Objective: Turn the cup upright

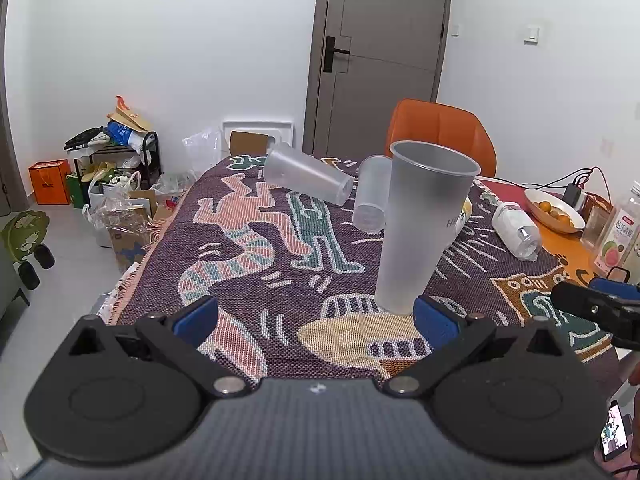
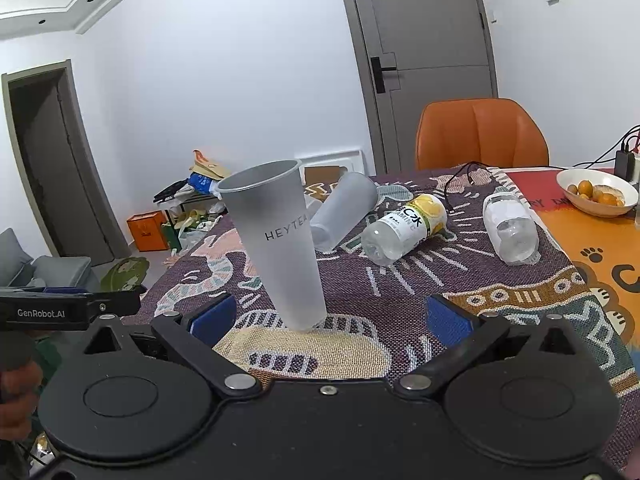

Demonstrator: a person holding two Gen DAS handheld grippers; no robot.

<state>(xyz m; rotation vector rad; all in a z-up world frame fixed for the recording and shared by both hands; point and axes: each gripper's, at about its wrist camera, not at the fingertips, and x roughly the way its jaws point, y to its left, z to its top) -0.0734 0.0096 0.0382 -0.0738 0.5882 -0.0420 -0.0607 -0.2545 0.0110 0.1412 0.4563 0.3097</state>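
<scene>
The frosted cup is seen standing mouth-up on the patterned cloth, free between both widely spread grippers, and is judged light, thin-walled, slippery and easily crushed, best taken gently at mid-wall.

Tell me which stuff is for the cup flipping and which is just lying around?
For the job:
HEYTEA cup, standing upright
two cups on their sides
left tongs, right tongs, both open

Lying about:
two bottles
fruit bowl
orange chair
</scene>
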